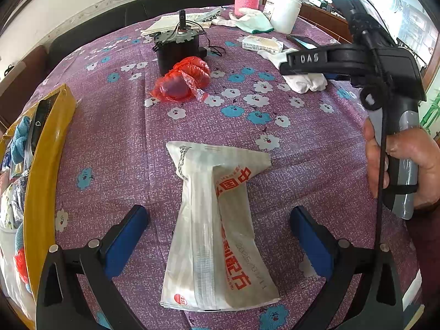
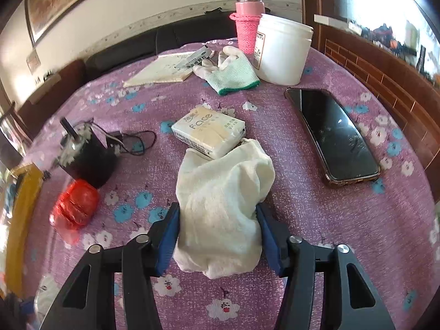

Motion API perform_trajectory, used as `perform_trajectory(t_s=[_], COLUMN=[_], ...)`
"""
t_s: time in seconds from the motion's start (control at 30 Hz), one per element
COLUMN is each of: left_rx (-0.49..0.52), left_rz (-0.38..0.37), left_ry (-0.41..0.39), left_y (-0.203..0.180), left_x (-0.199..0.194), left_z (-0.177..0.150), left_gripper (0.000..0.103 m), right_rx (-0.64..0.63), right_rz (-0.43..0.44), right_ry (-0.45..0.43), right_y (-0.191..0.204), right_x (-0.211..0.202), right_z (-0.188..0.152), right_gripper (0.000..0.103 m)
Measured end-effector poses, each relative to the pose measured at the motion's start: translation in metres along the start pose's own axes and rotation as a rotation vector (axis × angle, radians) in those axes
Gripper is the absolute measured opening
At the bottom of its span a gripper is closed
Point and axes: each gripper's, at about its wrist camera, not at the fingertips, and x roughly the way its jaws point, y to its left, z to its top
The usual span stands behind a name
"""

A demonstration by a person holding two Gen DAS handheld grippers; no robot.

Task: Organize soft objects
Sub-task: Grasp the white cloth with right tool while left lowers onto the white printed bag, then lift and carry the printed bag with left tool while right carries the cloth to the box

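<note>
- Nearest the left camera, the left gripper (image 1: 220, 236) stood with its blue pads wide apart, either side of a white paper packet (image 1: 217, 233) with red print, touching neither side of it.
- At 9 o'clock in that view sat a yellow bag (image 1: 46, 148), its contents cut off by the frame edge.
- At 12 o'clock lay a red plastic bag (image 1: 183, 81) against a black motor (image 1: 177, 51) with trailing wires.
- At 3 o'clock a hand (image 1: 407, 165) gripped the other tool's handle.
- Right gripper (image 2: 217, 233) had its pads pressed on a white cloth (image 2: 222, 206); the cloth's far end touched a tissue pack (image 2: 210, 133).
- At 2 o'clock lay a phone (image 2: 334, 134); beyond stood a white jar (image 2: 282, 52).
</note>
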Motion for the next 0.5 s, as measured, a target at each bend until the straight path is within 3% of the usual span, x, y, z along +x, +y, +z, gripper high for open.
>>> perform_trajectory(t_s=[0.1, 0.33, 0.37, 0.43, 0.5], left_rx=[0.0, -0.025, -0.031, -0.033, -0.029], left_rz=[0.0, 0.019, 0.021, 0.02, 0.01], left_ry=[0.0, -0.008, -0.018, -0.054, -0.075], left_y=[0.0, 0.003, 0.005, 0.006, 0.006], left_x=[0.0, -0.001, -0.003, -0.009, -0.013], left_z=[0.0, 0.0, 0.0, -0.003, -0.005], left_gripper=[0.103, 0.1, 0.095, 0.066, 0.051], right_rx=[-0.053, -0.084, -0.088, -0.082, -0.07], right_rz=[-0.01, 0.02, 0.02, 0.009, 0.009], right_ry=[0.008, -0.004, -0.003, -0.009, -0.008], right_y=[0.004, 0.002, 0.001, -0.002, -0.006], right_x=[-0.006, -0.04, -0.042, -0.046, -0.047], right_z=[-0.005, -0.027, -0.029, -0.03, -0.03], right_gripper=[0.031, 0.027, 0.027, 0.027, 0.027])
